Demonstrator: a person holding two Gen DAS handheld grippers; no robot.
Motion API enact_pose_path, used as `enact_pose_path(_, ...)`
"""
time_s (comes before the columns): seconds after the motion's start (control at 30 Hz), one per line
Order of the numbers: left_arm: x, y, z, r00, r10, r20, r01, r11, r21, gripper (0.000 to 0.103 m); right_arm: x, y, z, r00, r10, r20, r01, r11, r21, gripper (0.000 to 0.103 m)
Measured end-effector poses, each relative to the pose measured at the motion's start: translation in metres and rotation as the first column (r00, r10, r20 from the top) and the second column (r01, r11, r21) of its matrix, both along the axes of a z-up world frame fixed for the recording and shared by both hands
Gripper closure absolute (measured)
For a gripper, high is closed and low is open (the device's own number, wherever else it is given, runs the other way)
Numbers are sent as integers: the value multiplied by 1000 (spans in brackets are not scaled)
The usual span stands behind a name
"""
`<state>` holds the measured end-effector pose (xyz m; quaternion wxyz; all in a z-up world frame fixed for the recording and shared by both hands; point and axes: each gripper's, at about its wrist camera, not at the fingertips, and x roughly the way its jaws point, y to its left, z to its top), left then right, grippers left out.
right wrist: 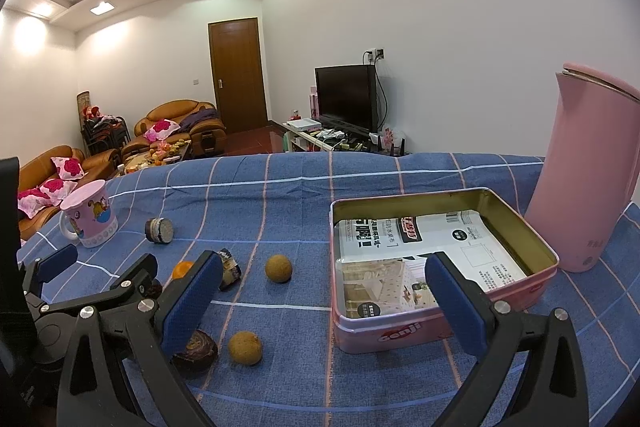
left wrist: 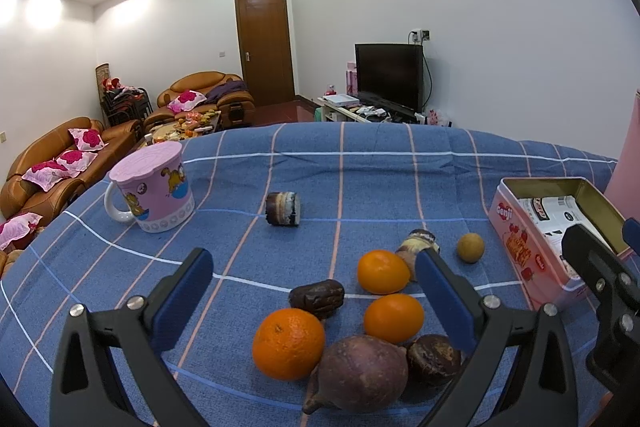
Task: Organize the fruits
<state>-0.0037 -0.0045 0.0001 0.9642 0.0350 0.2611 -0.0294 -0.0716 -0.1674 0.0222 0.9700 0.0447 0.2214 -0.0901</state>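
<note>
Nearest the left wrist lens we find a purple-brown fruit (left wrist: 360,371) touching a large orange (left wrist: 288,343) and a dark round cake (left wrist: 434,359); the left gripper (left wrist: 314,301) stands released, its blue pads wide apart around this cluster, grasping nothing. We count three oranges in that view: the large one, a second (left wrist: 394,318) toward the pink tin (left wrist: 536,259), a third (left wrist: 383,271) just beyond it; one tan round fruit (left wrist: 471,247) lies nearer the tin. A chocolate piece (left wrist: 317,298) sits between the oranges.

Only the right wrist view shows the pink kettle (right wrist: 576,179) beside the tin (right wrist: 440,331), and two tan fruits (right wrist: 278,268) (right wrist: 245,347) left of it; the tin's inside is clearest here, holding one printed packet (right wrist: 432,239) and no fruit. The right gripper (right wrist: 324,301) is likewise released and empty, over the tin's near left corner. A lidded pink mug (left wrist: 154,187) stands well left of the tin; one layered cake (left wrist: 283,209) lies between them.
</note>
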Motion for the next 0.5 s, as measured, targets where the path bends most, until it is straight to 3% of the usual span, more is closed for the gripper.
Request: enact_pose_path(0.5,-1,-1,1,1000,-1,0,1,1000,0,0,1,-1,-1,1000,1,-4,-1,1000,1,1)
